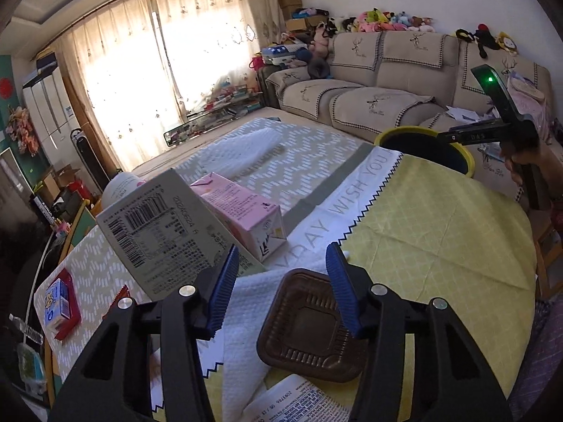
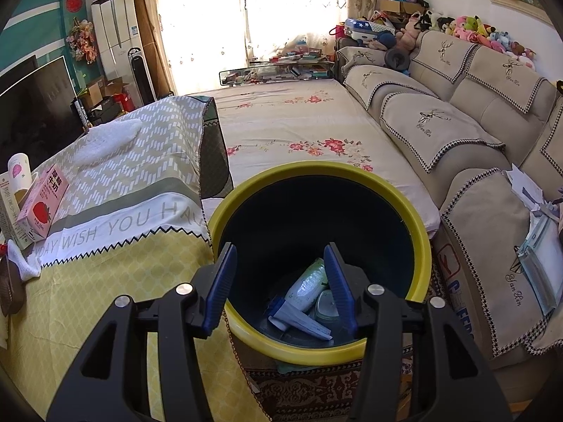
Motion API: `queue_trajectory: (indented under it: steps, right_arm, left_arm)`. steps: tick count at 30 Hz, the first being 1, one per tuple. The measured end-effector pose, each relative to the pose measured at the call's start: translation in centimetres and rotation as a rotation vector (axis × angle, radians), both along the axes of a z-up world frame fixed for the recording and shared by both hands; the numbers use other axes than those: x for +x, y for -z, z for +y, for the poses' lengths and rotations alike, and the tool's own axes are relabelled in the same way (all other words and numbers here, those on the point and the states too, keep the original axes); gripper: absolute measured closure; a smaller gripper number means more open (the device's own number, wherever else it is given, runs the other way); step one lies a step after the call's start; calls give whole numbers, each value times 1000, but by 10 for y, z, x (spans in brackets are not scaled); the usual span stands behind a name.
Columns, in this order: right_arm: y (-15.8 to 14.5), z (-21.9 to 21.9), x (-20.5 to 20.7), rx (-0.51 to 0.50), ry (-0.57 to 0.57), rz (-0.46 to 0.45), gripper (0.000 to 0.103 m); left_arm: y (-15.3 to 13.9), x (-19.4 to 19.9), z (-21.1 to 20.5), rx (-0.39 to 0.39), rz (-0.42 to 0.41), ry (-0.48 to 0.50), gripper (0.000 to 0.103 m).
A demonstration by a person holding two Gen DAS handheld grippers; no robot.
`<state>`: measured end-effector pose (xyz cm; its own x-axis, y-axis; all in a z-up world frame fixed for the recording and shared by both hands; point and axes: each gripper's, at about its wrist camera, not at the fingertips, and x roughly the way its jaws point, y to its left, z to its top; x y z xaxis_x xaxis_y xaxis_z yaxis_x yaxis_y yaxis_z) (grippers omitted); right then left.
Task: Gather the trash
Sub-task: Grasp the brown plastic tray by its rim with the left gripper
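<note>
Bin's part filled: the round yellow-rimmed dark trash bin (image 2: 352,346) holds a few bits under the right gripper (image 2: 279,281), jaws half-open and empty, while the left gripper (image 1: 281,285), jaws half-open, straddles the brown plastic tray (image 1: 309,330) at lower centre, cartons left on the desk (image 1: 440,232).

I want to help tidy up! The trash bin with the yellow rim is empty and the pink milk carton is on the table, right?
Not quite. The trash bin isn't empty: the right wrist view shows a bottle and other trash inside. The pink milk carton is on the table, as you said.
</note>
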<state>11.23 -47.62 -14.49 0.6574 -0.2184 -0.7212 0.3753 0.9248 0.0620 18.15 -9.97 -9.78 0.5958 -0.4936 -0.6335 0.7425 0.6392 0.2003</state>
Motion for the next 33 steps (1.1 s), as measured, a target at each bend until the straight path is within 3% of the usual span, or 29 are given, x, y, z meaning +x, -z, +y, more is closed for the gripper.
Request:
queue_trajectory:
  steps: [7,17,27,33]
  right_arm:
    - [3,4,3,8,-12,8,53]
    - [4,2,3,14,-7,6,53]
    - [0,-1,-2,35,-13,-17,53]
    - [-8,-5,-10,44,-9,-48,53]
  left_arm:
    - [11,4,-2,69,35,11,80]
    - [29,1,-7,212,32,13,89]
    - [23,4,-2,175,73,2,97]
    - [-2,-5,6,104,38,-36,97]
